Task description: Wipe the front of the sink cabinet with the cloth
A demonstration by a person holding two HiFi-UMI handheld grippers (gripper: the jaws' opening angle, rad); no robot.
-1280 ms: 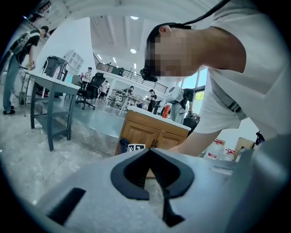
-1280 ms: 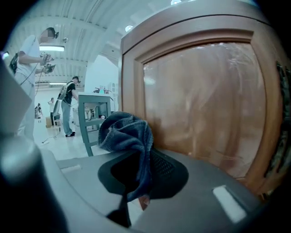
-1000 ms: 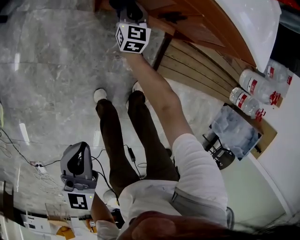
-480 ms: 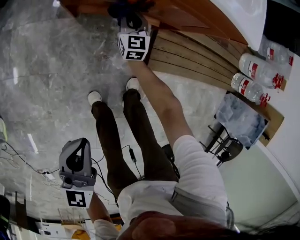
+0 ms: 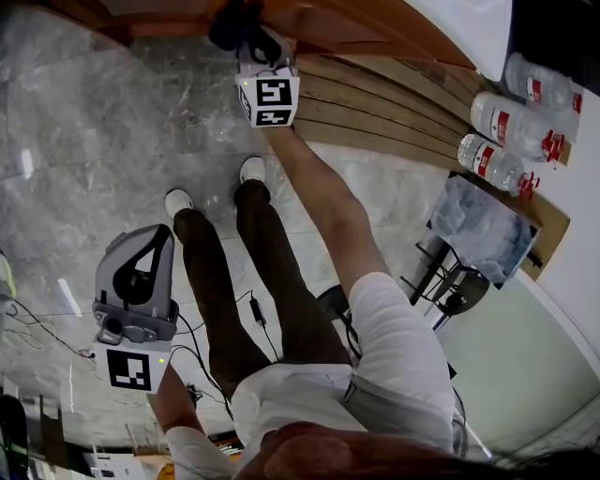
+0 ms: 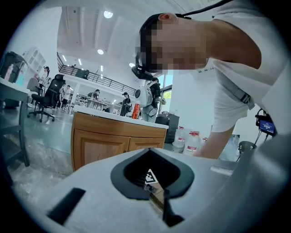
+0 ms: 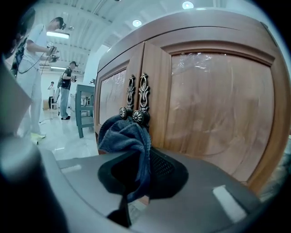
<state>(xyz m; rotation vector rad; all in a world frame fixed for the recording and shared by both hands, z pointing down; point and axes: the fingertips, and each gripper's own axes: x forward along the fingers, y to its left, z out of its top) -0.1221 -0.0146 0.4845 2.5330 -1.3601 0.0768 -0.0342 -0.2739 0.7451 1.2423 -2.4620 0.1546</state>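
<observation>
Whereas a second ago the left grey tool (image 5: 141, 270) hung low at the left edge of the head view, it now sits higher and looms larger, and the right grey tool (image 5: 253, 42) with its square-marker cube has slipped a little down and to the right along the brown wooden sink cabinet (image 5: 328, 23). The clear plastic bottles with red labels (image 5: 506, 117) have drifted up toward the top right corner, and the person's white shoes (image 5: 178, 201) stand a touch lower on the grey marble floor (image 5: 94, 122). Bunched into a soft lump, the dark blue terry cloth (image 7: 127, 136) is pinched between the right tool's (image 7: 132, 200) jaws, one tail hanging down into the dark recess between them. Its upper folds press against the pair of ornate dark metal knobs (image 7: 136, 116) where the two cabinet doors (image 7: 218, 100) meet. From above, the cloth (image 5: 234, 23) shows as a dark wad against the cabinet front, just beyond the cube. The left tool's (image 6: 157, 200) jaws are drawn together with nothing between them, held well away from the cabinet beside the person's dark-trousered legs (image 5: 272, 272).
</observation>
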